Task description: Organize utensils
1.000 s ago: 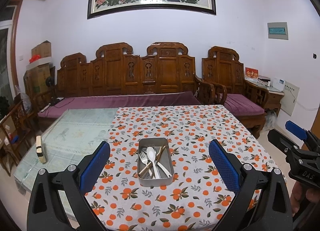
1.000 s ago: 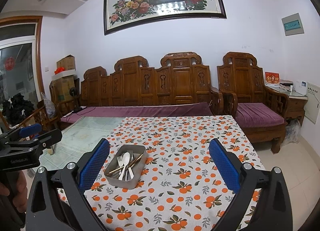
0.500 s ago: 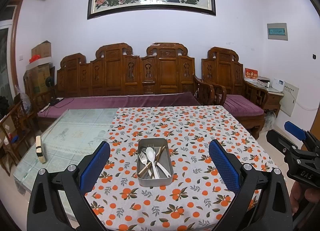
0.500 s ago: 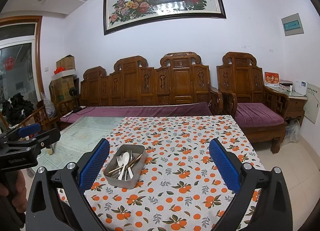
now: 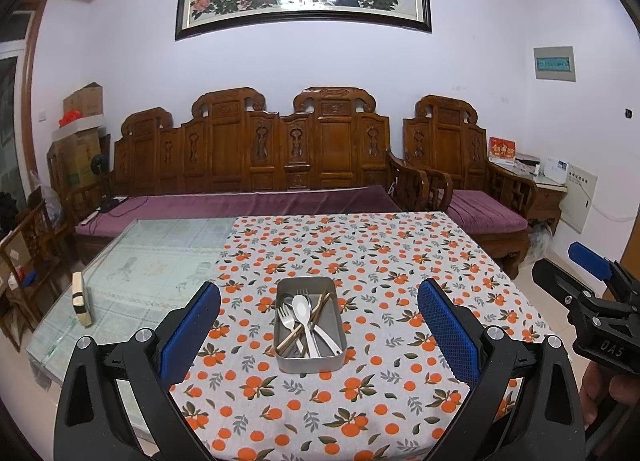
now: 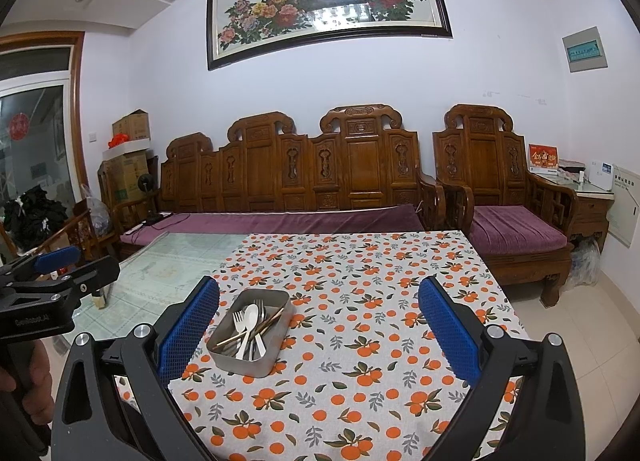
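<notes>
A grey metal tray stands on the orange-patterned tablecloth. In it lie a white spoon, metal forks and brown chopsticks, piled crosswise. The tray also shows in the right wrist view. My left gripper is open and empty, held above the near table edge with the tray between its fingers in view. My right gripper is open and empty, to the right of the tray. Each gripper shows at the other view's edge.
A glass table top lies bare left of the cloth, with a small wooden block near its left edge. A carved wooden sofa and armchair stand behind the table. Cardboard boxes are stacked at the left.
Both grippers have drifted slightly back and up; the tray sits a little lower and smaller in view. Nothing was taken hold of or let go.
</notes>
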A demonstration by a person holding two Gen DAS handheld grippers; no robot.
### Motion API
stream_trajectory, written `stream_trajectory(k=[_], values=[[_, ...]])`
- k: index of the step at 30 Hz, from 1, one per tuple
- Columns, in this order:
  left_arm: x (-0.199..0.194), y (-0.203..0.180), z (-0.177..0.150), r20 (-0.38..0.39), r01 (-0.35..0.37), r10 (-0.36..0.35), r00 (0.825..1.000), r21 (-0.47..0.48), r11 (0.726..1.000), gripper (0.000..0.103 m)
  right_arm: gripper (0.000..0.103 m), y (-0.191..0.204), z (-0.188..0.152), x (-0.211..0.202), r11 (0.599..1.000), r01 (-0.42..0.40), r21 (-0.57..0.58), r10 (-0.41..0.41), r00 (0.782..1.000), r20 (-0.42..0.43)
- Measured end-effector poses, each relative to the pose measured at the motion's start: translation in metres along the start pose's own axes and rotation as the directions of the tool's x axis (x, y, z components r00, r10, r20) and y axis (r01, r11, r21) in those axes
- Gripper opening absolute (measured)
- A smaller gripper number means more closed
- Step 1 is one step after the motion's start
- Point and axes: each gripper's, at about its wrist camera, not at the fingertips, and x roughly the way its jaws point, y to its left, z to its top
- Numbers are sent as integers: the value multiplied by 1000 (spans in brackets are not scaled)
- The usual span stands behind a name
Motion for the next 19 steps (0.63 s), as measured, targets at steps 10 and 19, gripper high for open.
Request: stream_trajectory(k=[10,19], values=[[-1,0,1,1,2,-2,1000,-1,1000,95,100,0,0,0,1000,0,-2,0,1000,0],[-2,1,5,5,6,-6,1000,1,1000,95,100,-1,0,-1,1000,-1,0,1,1000,2]])
